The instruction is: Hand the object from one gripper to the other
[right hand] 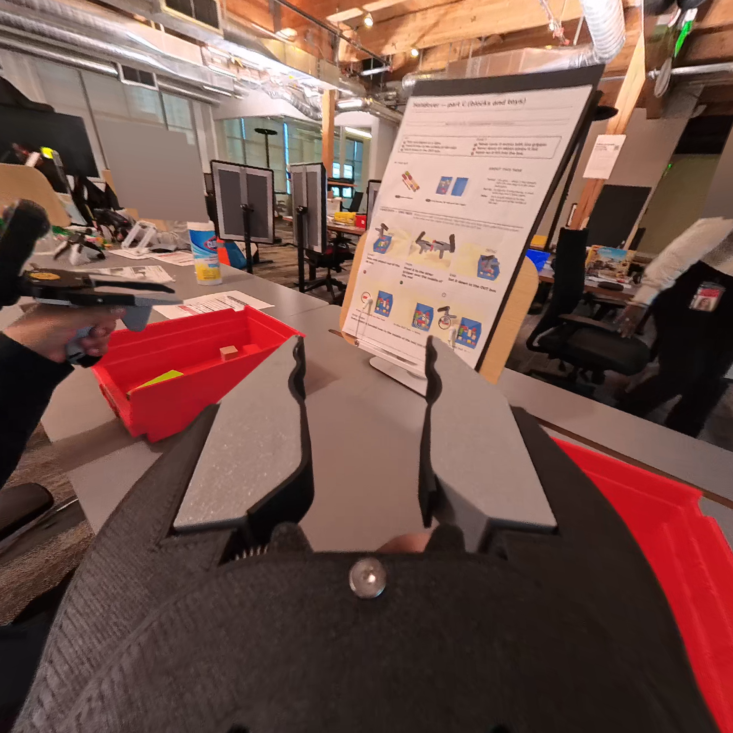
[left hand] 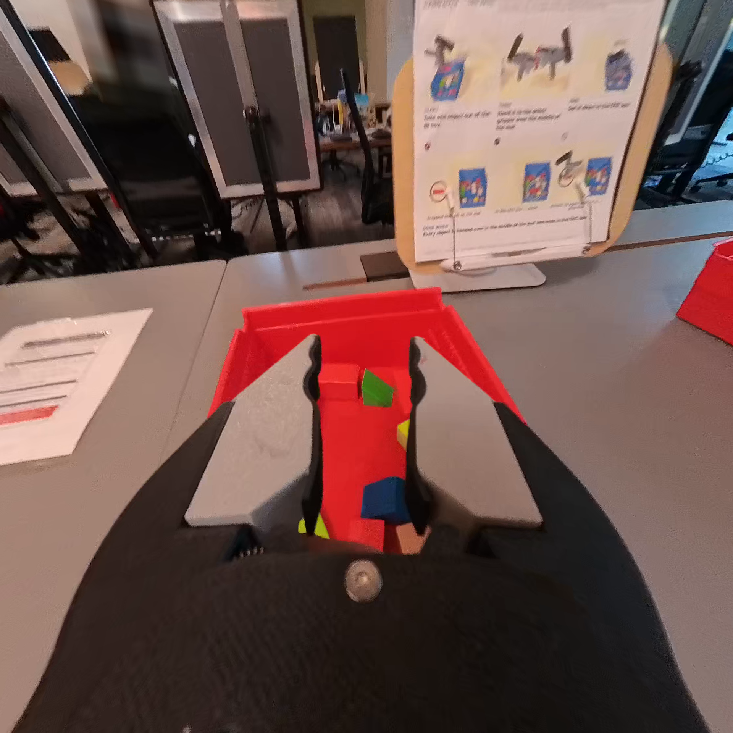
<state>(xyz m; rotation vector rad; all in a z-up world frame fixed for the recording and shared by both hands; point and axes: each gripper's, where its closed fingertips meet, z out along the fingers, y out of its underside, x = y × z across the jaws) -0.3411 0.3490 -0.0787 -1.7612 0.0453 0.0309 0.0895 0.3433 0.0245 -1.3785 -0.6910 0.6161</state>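
The left gripper [left hand: 363,349] hung over the red bin [left hand: 341,313] near the bench's far edge, jaws apart and empty — a red block [left hand: 338,381] and green block [left hand: 376,389] lay ahead between its fingers, a blue block [left hand: 382,497] nearer. The right gripper [right hand: 363,357], also open and empty, waited beside a second red bin [right hand: 650,527].
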